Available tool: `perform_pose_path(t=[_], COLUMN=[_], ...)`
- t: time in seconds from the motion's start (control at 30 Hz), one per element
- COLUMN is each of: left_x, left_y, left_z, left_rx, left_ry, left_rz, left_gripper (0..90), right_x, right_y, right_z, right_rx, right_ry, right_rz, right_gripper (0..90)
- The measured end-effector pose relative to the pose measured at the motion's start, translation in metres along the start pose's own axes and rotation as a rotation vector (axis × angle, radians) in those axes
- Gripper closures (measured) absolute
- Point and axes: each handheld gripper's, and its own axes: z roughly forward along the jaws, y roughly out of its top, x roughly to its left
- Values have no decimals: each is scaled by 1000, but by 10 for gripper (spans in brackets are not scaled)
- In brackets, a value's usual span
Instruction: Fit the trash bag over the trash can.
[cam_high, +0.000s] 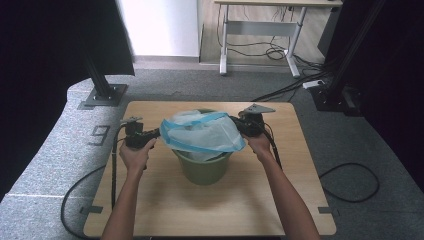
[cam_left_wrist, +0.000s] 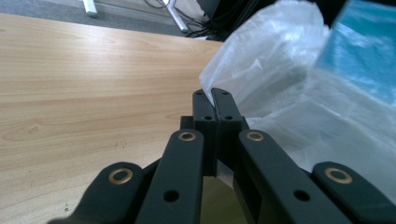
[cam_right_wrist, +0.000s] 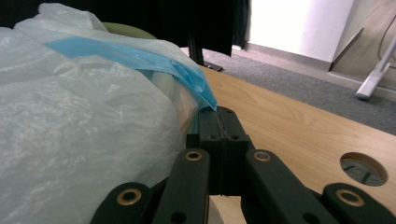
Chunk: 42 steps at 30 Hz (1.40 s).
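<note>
A green bin (cam_high: 204, 169) stands in the middle of the wooden table (cam_high: 165, 200). A translucent white plastic bag (cam_high: 202, 131) with a blue rim band is stretched over the bin's mouth. My left gripper (cam_high: 156, 133) is shut on the bag's left edge. In the left gripper view the jaws (cam_left_wrist: 214, 95) meet with the film (cam_left_wrist: 280, 70) pinched between them. My right gripper (cam_high: 239, 125) is shut on the bag's right edge. In the right gripper view the blue band (cam_right_wrist: 140, 58) runs into the closed jaws (cam_right_wrist: 220, 114). Both hands hold the bag taut across the bin.
Grey carpet surrounds the table, with black cables (cam_high: 350, 185) trailing on it. A desk frame (cam_high: 260, 30) stands at the back, dark frame posts (cam_high: 102, 85) at the far corners. A round cable hole (cam_right_wrist: 363, 169) is in the tabletop to the right of my right gripper.
</note>
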Motion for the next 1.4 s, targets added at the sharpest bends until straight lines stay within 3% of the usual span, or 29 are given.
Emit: perform_pose_path(t=[0.13,0.2,0.23,0.47,0.53,0.6,0.73,0.83,0.93,1.0,1.17,1.27,1.4], left_x=[-4,-6,-6,-10,-11,-13,-17,-20,-24,-29,-38,-53,-75], left_y=[-1,-2,-2,0,0,1,3,3,3,4,6,7,10], left_z=[3,2,1,-13,-19,-27,-44,-52,-62,-68,-79,-87,-85], left_rx=[10,15,12,-27,-45,-85,-124,-124,-123,-120,-130,-134,-97], left_ry=[19,22,22,-1,-3,-1,-13,-8,-10,0,5,0,-13], left_rz=[19,36,44,58,63,60,74,98,121,153,181,217,260], left_gripper=[897,897,897,872,823,709,540,439,370,328,270,265,253], right_x=[0,1,0,0,3,7,19,37,48,50,46,46,47], right_y=[0,1,1,10,12,13,15,11,6,4,0,-2,-2], right_z=[-1,-6,-9,-54,-67,-77,-90,-91,-87,-84,-82,-83,-83], right_rx=[9,11,-2,-90,-110,-123,-122,-94,-58,-42,-31,-39,-40], right_ry=[3,-53,-55,-59,-58,-44,19,64,50,32,17,19,14], right_rz=[-3,-23,-18,-1,-6,-11,-26,-71,-120,-127,-119,-113,-114], right_gripper=[870,758,736,567,537,521,499,493,498,505,517,524,530])
